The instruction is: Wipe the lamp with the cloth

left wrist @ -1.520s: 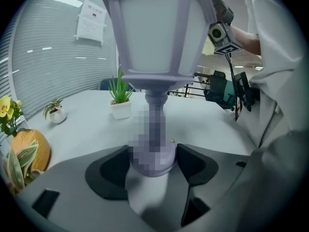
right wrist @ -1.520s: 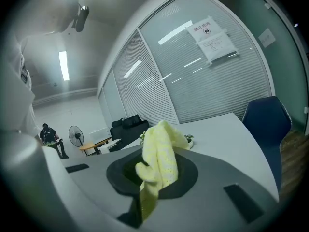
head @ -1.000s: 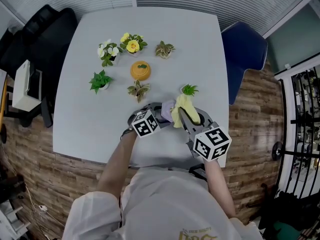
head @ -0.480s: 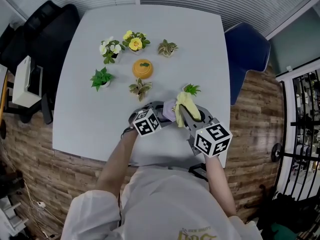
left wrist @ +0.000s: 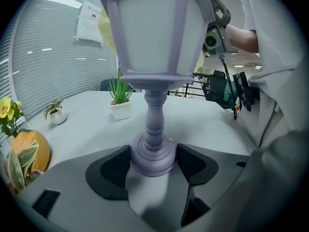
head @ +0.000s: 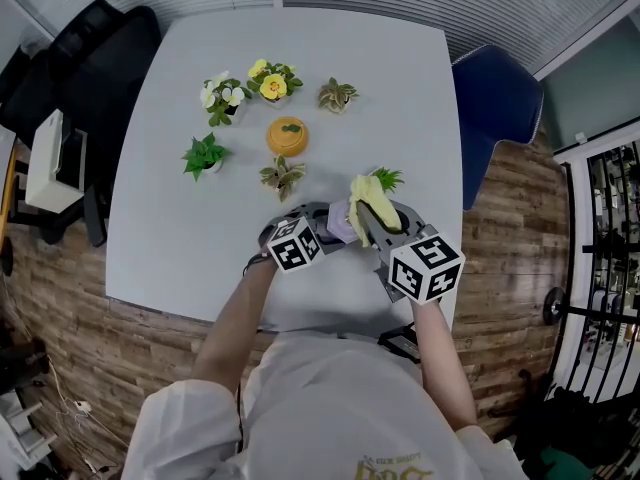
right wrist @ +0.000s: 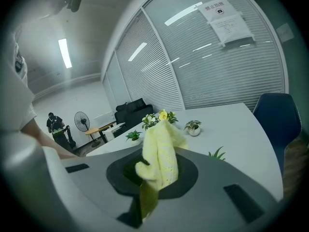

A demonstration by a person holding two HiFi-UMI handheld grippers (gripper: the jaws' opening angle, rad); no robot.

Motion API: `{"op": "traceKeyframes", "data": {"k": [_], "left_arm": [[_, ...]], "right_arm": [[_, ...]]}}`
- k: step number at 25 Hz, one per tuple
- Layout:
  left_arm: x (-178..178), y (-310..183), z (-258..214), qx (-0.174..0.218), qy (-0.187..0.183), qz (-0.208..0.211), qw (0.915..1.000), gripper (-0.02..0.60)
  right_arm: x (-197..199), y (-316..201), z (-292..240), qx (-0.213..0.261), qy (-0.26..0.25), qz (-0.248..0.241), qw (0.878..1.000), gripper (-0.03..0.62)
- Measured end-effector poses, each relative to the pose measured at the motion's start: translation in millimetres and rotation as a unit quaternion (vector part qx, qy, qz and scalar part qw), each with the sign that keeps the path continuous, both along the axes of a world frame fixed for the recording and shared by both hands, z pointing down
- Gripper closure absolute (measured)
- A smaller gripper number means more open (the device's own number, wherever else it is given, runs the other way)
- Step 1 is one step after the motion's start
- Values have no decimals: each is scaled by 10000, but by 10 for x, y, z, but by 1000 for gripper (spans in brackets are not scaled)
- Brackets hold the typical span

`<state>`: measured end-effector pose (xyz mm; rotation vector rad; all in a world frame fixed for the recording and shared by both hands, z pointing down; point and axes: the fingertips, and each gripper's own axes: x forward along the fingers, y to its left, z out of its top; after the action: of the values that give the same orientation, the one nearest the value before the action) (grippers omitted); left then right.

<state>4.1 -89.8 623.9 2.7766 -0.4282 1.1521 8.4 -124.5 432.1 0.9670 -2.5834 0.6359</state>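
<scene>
A lavender lantern-style lamp (left wrist: 154, 57) stands on the pale table (head: 400, 88) near its front edge. Its round base (left wrist: 153, 154) sits between the jaws of my left gripper (left wrist: 153, 167), which is shut on it. In the head view the lamp (head: 337, 228) is mostly hidden under the grippers. My right gripper (right wrist: 159, 170) is shut on a yellow cloth (right wrist: 160, 153). The cloth (head: 367, 202) hangs right beside the lamp's top, on its right. Whether it touches the lamp I cannot tell.
Several small potted plants (head: 222, 98) and an orange pumpkin-shaped pot (head: 286, 136) stand behind the lamp. A green plant (head: 389, 179) is close to the cloth. A blue chair (head: 495, 98) is at the right, a black chair (head: 70, 58) at the left.
My right gripper has moved a little away from the person, carrying the cloth along the lamp's top. The left gripper and lamp have stayed in place.
</scene>
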Motion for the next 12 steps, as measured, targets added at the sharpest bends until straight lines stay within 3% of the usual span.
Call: {"op": "traceKeyframes", "data": {"k": [12], "left_arm": [[1,-3,1,-4,-10,3,10000,281]], "right_arm": [[-91,-119,43,-61,0,-112,9999,562]]}}
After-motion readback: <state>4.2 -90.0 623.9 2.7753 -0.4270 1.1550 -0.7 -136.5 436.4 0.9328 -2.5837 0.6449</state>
